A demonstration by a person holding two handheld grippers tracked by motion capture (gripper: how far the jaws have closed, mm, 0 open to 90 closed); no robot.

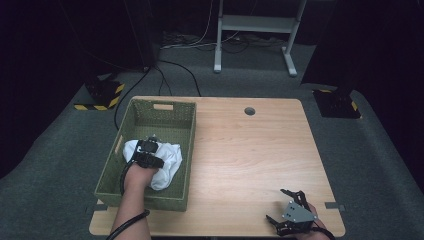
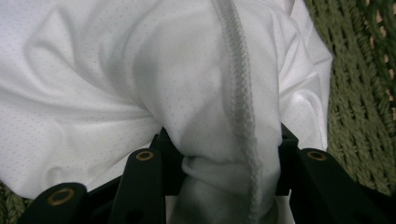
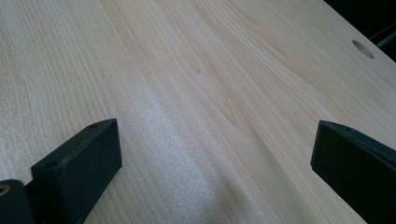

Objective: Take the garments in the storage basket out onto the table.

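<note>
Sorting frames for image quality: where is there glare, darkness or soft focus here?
High view: surroundings nearly black, table evenly lit. Right gripper view: pale sheen on the wood between the open jaws. Left gripper view: white cloth bright but textured, softer where the jaws pinch it.

Basket floor (mostly) under cloth

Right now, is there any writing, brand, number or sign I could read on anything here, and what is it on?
None: no readable text in any view.
The white cloth, the green basket and the table bear no letters or numbers.
The yellow-and-black striped blocks on the floor are hazard markings, not words.
</note>
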